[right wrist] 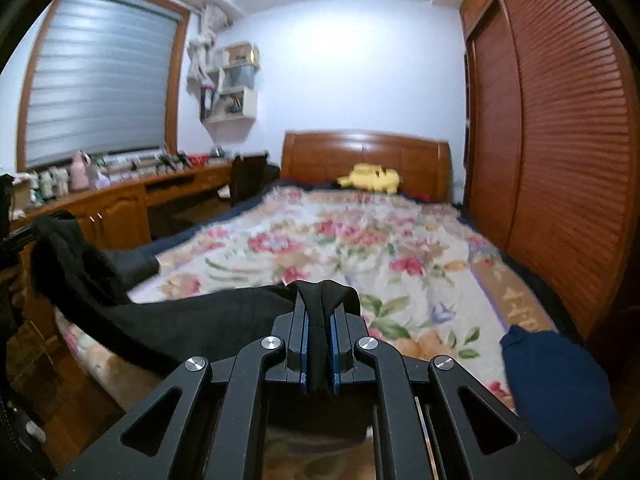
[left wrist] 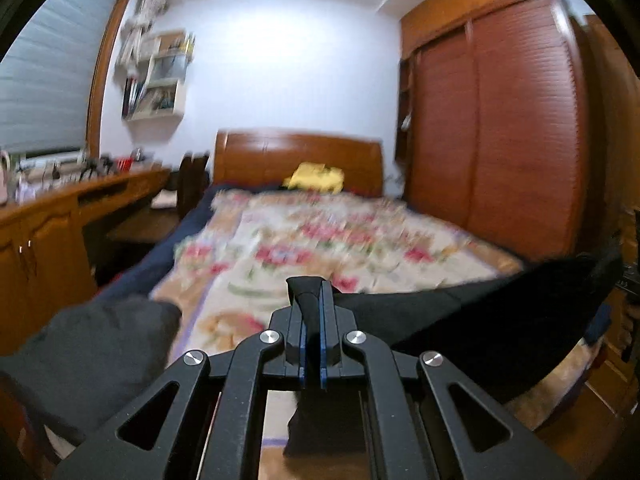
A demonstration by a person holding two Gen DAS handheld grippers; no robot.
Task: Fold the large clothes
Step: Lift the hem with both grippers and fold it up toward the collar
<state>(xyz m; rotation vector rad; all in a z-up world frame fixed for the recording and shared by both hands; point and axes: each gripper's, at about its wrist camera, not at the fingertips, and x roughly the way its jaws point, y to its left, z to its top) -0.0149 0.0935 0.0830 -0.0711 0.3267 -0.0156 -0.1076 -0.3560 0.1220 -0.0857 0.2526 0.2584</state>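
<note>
A black garment [left wrist: 480, 320] is stretched in the air between my two grippers, above the foot of a bed with a floral cover [left wrist: 320, 240]. My left gripper [left wrist: 311, 292] is shut on one end of it; the cloth runs off to the right. My right gripper [right wrist: 320, 304] is shut on the other end of the black garment [right wrist: 180, 320], which runs left to the other gripper [right wrist: 24, 236] at the left edge. The cloth sags a little between them.
A dark grey garment [left wrist: 92, 360] lies on the bed's near left corner and a navy one [right wrist: 556, 392] on its near right corner. A yellow plush toy [right wrist: 372, 178] sits by the headboard. A wooden desk [right wrist: 132, 200] stands left, a louvred wardrobe [right wrist: 560, 140] right.
</note>
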